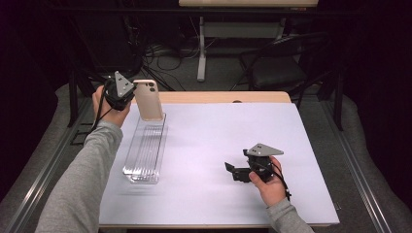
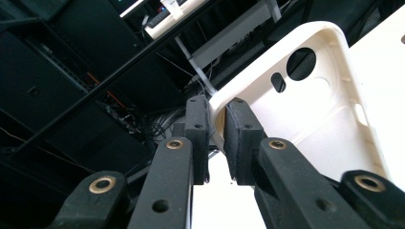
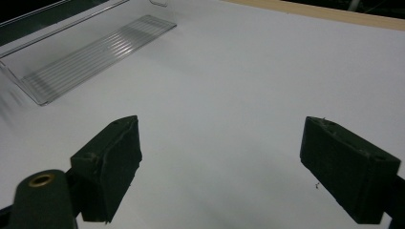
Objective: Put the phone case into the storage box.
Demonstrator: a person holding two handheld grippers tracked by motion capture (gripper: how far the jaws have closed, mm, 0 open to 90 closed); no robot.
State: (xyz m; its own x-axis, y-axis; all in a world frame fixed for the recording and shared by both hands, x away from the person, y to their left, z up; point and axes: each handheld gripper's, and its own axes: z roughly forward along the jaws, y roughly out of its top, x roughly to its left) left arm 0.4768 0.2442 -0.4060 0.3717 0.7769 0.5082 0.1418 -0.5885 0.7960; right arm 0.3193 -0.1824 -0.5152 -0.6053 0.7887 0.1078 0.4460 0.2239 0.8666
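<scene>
A cream phone case (image 1: 148, 99) hangs upright above the far end of a clear ribbed plastic tray (image 1: 144, 151) at the table's left. My left gripper (image 1: 130, 92) is shut on the case's edge. In the left gripper view its jaws pinch the case's rim (image 2: 217, 125), and the hollow inside of the case (image 2: 305, 109) with its camera cut-outs faces the camera. My right gripper (image 1: 232, 170) rests low over the white table at the right, open, with nothing between its pads (image 3: 111, 162). The tray (image 3: 93, 55) lies ahead of it to the left.
The white table top (image 1: 218, 141) has a wooden far edge (image 1: 223, 97). Beyond it stand a dark chair (image 1: 282, 63), desk legs and cables on the floor. Metal rails run along both sides of the table.
</scene>
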